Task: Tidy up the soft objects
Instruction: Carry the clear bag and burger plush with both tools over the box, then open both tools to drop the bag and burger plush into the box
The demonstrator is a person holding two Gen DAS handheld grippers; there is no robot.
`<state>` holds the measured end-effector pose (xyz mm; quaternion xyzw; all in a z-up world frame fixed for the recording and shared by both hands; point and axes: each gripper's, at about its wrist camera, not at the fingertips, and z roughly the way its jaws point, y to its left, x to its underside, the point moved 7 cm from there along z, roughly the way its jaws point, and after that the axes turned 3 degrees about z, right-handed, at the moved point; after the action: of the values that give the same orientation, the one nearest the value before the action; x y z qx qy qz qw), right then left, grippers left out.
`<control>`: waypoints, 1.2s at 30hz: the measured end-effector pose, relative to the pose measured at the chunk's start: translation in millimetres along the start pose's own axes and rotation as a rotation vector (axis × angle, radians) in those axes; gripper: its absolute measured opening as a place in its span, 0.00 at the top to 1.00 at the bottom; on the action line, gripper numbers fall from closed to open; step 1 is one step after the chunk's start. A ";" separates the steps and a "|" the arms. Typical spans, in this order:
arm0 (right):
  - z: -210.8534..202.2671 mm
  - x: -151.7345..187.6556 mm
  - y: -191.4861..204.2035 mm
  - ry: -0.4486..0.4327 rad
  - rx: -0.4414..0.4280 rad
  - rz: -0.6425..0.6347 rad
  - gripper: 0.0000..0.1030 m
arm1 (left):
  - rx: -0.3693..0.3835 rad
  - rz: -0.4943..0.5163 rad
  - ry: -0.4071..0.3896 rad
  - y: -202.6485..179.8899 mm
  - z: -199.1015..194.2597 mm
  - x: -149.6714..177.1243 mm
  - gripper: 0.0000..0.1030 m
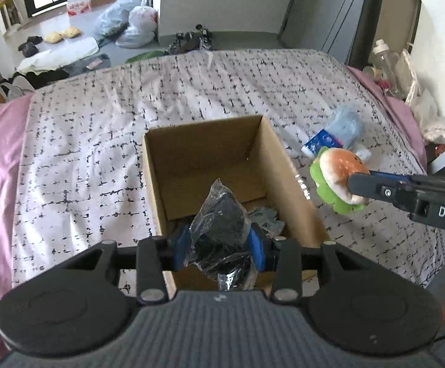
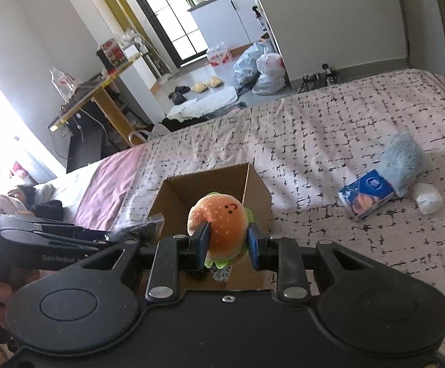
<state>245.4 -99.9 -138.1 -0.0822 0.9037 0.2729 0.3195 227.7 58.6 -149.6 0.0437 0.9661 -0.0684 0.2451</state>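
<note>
Right wrist view: the right gripper [image 2: 228, 239] clamps a plush burger [image 2: 218, 228], orange bun with a small face and green lettuce frill, beside the open cardboard box [image 2: 254, 190] on the bed [image 2: 329, 141]. The left gripper [image 1: 219, 247] pinches a crinkly plastic-wrapped dark bundle [image 1: 222, 224] over the box; its contents are unclear.

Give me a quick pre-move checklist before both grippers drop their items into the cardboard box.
1. Right gripper grip on burger plush: ok, both fingers press its bun.
2. Left gripper grip on plastic-wrapped dark item: ok.
3. Left item over the cardboard box opening: ok.
4. Burger plush over the opening: not ok, in the left view it hangs outside the right wall.
5. Box room: ok, far half looks bare.
6. Blue fluffy toy and tissue pack packed: not ok, on the bed.
</note>
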 end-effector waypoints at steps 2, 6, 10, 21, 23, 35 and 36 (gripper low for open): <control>8.5 0.8 1.3 0.013 0.007 -0.004 0.74 | 0.003 0.007 0.014 4.3 8.4 1.3 0.60; 24.5 1.3 3.6 0.043 0.032 -0.021 0.74 | 0.023 0.030 0.028 7.9 20.5 1.8 0.60; 40.3 -1.2 7.5 0.067 0.065 -0.054 0.74 | 0.017 0.066 0.051 6.3 33.8 3.8 0.60; 71.8 -11.7 27.4 0.105 0.107 -0.131 0.71 | 0.040 0.090 0.056 6.6 43.2 -2.6 0.56; 74.1 -12.8 30.3 0.110 0.108 -0.141 0.69 | 0.036 0.084 0.044 8.5 40.5 -5.1 0.55; 44.1 -19.1 25.5 0.052 0.097 -0.125 0.41 | 0.020 0.038 0.031 8.3 29.3 -14.9 0.39; 37.7 -19.2 23.5 0.046 0.099 -0.126 0.35 | 0.015 0.041 0.025 5.8 27.1 -15.7 0.35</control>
<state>272.8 -60.2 -140.2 -0.1294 0.9163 0.2050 0.3187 254.8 59.4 -166.2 0.0661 0.9675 -0.0700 0.2339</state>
